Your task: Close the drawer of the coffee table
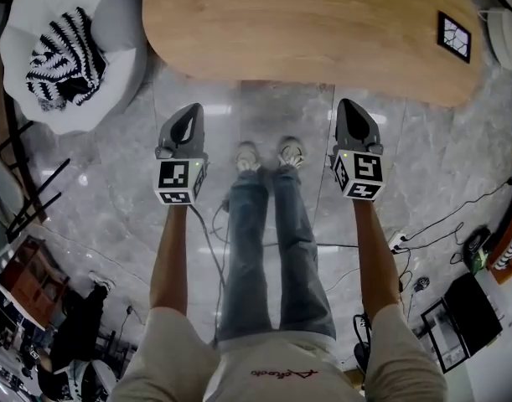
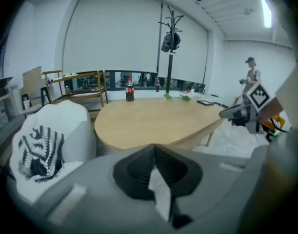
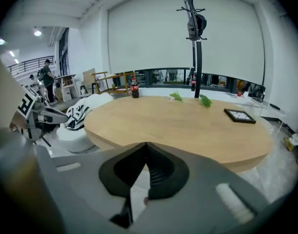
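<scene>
Coffee table [image 1: 306, 23], curved near edge, open floor [image 1: 431, 166] alongside

Table [image 1: 306, 23] top pale wood, matt, smooth, fine grain; floor [image 1: 281, 115] grey marble-look tile, glossy, reflective; left gripper [image 1: 188, 115] and right gripper [image 1: 349, 111] matt grey plastic; pads [image 3: 160, 173] black, ribbed; cushion [image 1: 64, 57] black-and-white knitted cloth; chair [image 1: 113, 23] smooth white.

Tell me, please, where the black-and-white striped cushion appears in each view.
Head view: cushion at top left, on the white chair.
Left gripper view: cushion at lower left, left of the wooden table.
Right gripper view: cushion at middle left, small, beside the table's left end.
Shared landmark: the wooden table.
</scene>
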`<state>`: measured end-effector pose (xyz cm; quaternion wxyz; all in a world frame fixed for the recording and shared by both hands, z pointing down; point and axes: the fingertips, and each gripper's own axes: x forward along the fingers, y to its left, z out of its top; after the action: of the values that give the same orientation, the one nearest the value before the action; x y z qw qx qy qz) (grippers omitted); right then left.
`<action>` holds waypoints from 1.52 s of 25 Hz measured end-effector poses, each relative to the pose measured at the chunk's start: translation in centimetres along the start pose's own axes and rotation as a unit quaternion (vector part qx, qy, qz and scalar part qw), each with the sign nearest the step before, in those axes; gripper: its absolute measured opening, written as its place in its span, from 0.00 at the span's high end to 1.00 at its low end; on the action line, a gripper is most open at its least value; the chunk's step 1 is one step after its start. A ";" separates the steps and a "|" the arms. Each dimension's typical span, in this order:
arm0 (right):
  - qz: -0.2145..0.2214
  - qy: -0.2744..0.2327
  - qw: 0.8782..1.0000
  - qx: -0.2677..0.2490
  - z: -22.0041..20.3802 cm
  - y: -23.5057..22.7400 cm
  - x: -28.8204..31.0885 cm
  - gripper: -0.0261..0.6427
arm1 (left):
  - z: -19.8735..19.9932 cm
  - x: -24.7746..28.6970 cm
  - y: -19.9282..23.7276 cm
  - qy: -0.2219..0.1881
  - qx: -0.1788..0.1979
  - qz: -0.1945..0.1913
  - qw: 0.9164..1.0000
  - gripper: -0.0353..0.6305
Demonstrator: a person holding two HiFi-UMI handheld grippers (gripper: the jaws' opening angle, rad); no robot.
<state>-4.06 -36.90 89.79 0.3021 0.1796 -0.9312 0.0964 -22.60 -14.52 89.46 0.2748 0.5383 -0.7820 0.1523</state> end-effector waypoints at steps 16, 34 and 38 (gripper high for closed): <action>0.042 -0.071 0.993 -0.080 19.4 3.9 -16.2 0.96 | 20.5 -14.2 -4.9 -0.079 0.015 0.009 0.997 0.95; 0.016 -0.168 0.985 -0.033 36.4 6.5 -32.0 0.96 | 37.2 -28.5 -7.9 -0.163 0.014 0.015 0.986 0.95; 0.000 -0.184 0.982 -0.031 39.2 5.9 -33.5 0.96 | 41.2 -30.7 -7.8 -0.181 0.029 0.014 0.983 0.95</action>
<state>-1.85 -33.53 38.00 0.1313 0.1844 -0.9735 0.0329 -18.09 -16.13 37.76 0.1103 0.5539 -0.8214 0.0790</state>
